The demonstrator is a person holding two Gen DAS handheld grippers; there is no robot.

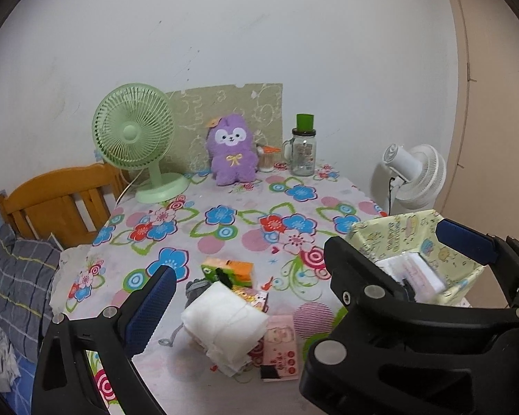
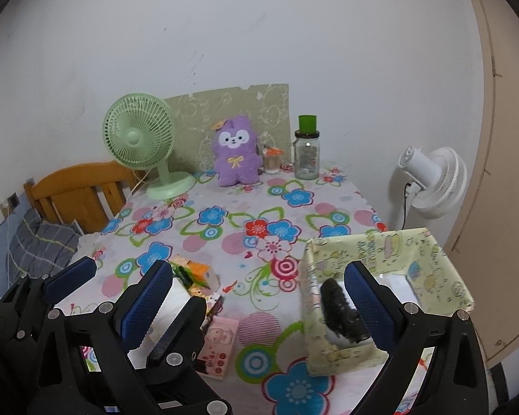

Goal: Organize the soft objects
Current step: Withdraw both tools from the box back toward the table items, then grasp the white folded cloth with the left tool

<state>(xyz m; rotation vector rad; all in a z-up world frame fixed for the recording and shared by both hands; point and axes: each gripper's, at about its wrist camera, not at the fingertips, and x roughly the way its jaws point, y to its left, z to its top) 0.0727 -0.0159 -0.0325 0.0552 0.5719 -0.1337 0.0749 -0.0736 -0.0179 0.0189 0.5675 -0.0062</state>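
Note:
A folded white cloth [image 1: 225, 321] lies on the flowered table near the front, on a pile with an orange-green tissue pack [image 1: 229, 269], a small pink pack [image 1: 282, 351] and a grey item [image 1: 195, 285]. My left gripper [image 1: 249, 297] is open, its jaws on either side of the cloth, above it. A yellow patterned box [image 2: 380, 252] stands at the right; it holds white packs [image 1: 415, 269] and a black-and-white soft item [image 2: 342, 314]. My right gripper [image 2: 259, 297] is open and empty, between the pile and the box. A purple plush [image 2: 238, 150] sits at the back.
A green desk fan [image 2: 142, 141], a glass jar with a green lid [image 2: 307, 152] and a small toothpick holder [image 2: 271, 160] stand along the back wall. A white fan [image 2: 432, 180] stands off the table's right. A wooden headboard [image 1: 62, 200] and pillow are at the left.

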